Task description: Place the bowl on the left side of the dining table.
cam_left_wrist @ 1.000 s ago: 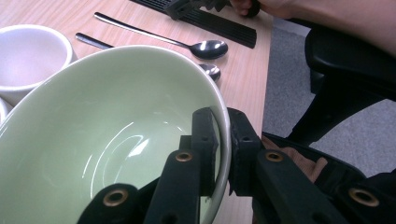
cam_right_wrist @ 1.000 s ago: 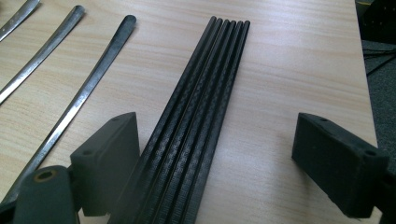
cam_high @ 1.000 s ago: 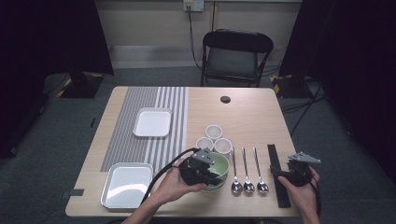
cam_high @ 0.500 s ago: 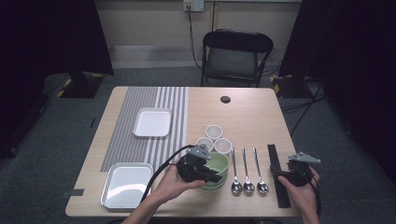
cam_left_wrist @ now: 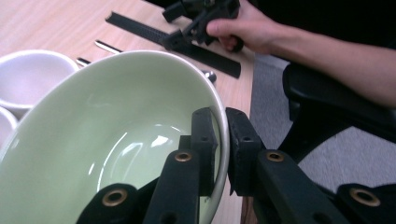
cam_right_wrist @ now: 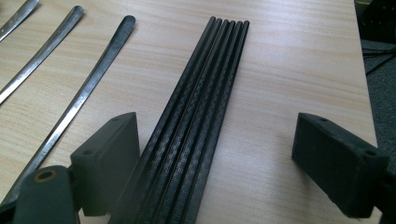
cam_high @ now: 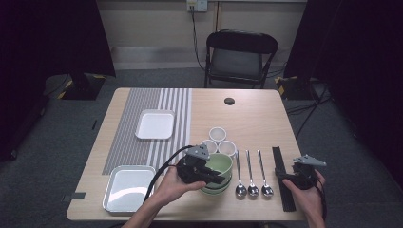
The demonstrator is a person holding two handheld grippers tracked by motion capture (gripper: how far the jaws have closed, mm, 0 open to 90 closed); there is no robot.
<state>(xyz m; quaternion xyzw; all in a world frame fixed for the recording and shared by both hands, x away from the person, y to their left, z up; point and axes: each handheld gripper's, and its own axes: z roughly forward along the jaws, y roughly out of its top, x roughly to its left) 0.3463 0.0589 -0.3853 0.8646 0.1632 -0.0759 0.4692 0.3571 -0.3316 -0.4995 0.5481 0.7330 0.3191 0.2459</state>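
A pale green bowl (cam_left_wrist: 116, 135) fills the left gripper view, tilted, and my left gripper (cam_left_wrist: 220, 140) is shut on its rim with one jaw inside and one outside. From above, that bowl (cam_high: 221, 163) sits on top of a stack of like bowls near the table's front, with the left gripper (cam_high: 216, 175) at its left side. My right gripper (cam_right_wrist: 219, 140) stands open low over a bundle of black chopsticks (cam_right_wrist: 196, 116), which lies by its left jaw. The high view places the right gripper (cam_high: 281, 178) at the front right, over the chopsticks (cam_high: 281, 178).
Three spoons (cam_high: 252, 173) lie between the bowls and the chopsticks. Three small white cups (cam_high: 217, 134) stand behind the bowls. One white tray (cam_high: 155, 125) rests on the striped mat (cam_high: 138, 147) and another (cam_high: 128, 187) sits at the front left. A chair (cam_high: 240, 57) stands beyond the table.
The left gripper and the green bowl in it have shifted slightly away from the table's front edge. The right hand has kept still.
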